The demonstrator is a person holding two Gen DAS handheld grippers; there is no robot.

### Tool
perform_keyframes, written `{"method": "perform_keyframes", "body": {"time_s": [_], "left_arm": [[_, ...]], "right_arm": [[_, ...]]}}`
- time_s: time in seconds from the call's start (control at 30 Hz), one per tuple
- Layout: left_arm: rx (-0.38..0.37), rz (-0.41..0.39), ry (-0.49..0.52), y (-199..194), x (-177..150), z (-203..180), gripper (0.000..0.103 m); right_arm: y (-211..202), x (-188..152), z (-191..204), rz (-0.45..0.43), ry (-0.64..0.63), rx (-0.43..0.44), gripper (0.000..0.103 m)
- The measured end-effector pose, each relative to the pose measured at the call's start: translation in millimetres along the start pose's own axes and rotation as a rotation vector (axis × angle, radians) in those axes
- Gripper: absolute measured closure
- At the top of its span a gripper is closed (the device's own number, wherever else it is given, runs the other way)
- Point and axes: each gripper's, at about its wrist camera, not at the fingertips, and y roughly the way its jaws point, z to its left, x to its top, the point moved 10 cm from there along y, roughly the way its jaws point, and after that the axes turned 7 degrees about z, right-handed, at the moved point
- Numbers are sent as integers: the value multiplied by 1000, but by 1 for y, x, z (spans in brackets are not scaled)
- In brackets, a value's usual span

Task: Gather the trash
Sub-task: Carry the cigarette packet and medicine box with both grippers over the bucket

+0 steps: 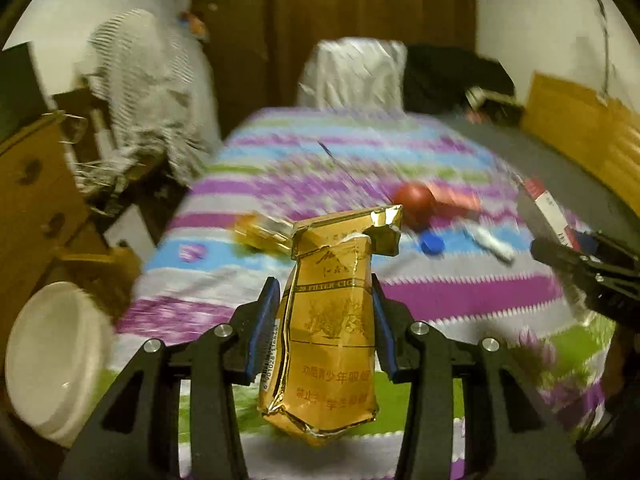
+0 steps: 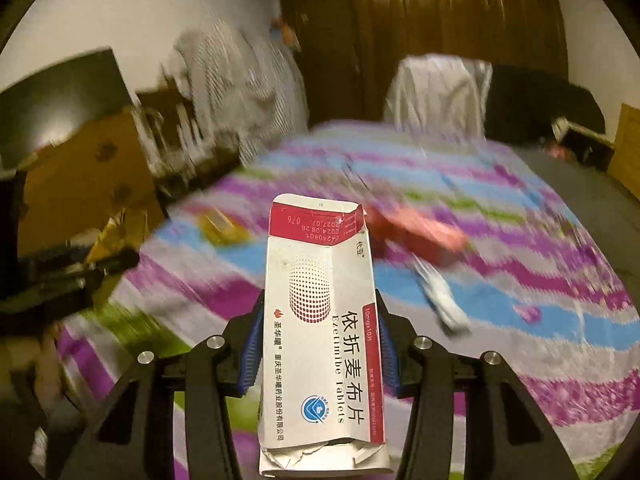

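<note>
My left gripper [image 1: 325, 316] is shut on a crumpled gold cigarette pack [image 1: 330, 332] and holds it above the striped bedspread [image 1: 460, 292]. My right gripper [image 2: 318, 340] is shut on a white and red tablet box [image 2: 320, 320], also above the bed; it shows at the right edge of the left wrist view [image 1: 546, 216]. On the bed lie a gold wrapper [image 1: 262, 232], a red ball [image 1: 414, 198], a red box [image 1: 456, 200], a blue bottle cap [image 1: 432, 245] and a white tube [image 1: 490, 242].
A white bin [image 1: 52, 360] stands on the floor left of the bed. A wooden dresser [image 1: 36, 184] and a chair draped with striped cloth [image 1: 140, 88] are at the left. A wooden headboard [image 1: 584, 136] is at the right. A white pillow [image 1: 352, 72] lies at the far end.
</note>
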Motion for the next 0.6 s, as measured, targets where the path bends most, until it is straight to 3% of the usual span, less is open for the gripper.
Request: {"method": "perform_keyframes", "body": {"time_s": [0.27, 0.6], "left_arm": [[131, -171, -113, -73, 23, 71, 61], [238, -196, -223, -112, 22, 151, 61]], "right_arm": [[-20, 56, 110, -141, -72, 91, 53], [-16, 88, 230, -153, -163, 197, 53]]}}
